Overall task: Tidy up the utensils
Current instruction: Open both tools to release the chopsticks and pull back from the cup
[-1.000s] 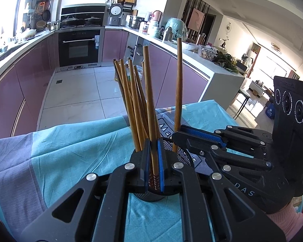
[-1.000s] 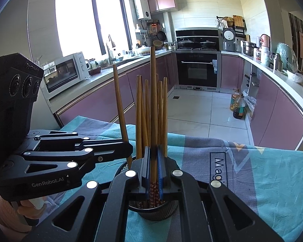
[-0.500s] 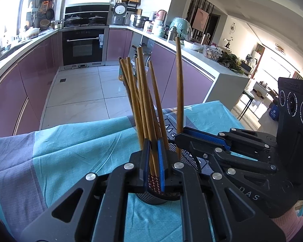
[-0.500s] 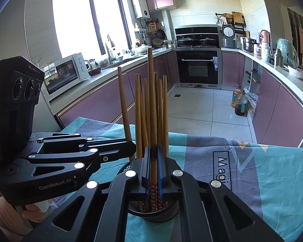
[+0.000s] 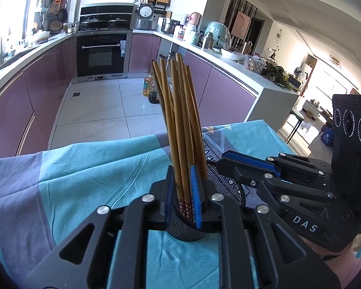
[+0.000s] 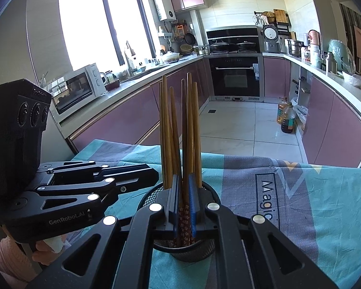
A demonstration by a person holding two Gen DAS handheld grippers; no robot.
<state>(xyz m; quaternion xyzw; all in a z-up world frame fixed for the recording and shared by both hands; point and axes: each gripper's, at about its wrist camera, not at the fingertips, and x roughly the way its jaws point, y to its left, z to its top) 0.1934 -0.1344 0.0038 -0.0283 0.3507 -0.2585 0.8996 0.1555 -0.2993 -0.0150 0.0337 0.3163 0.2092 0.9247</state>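
Since the earlier frame, both raised chopsticks have dropped level with the bundle of chopsticks standing in the black mesh holder on the teal tablecloth. Left gripper — jaws opening, pads clear of the sticks between them. Right gripper — nearly together (one stick between the pads).

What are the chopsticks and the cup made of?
The chopsticks look like wood or bamboo: brown, matte, with a faint grain, and a red patterned coating on the lower ends. The cup looks like black metal mesh; its wall shows tiny holes. The cloth under it is woven fabric, since it wrinkles.
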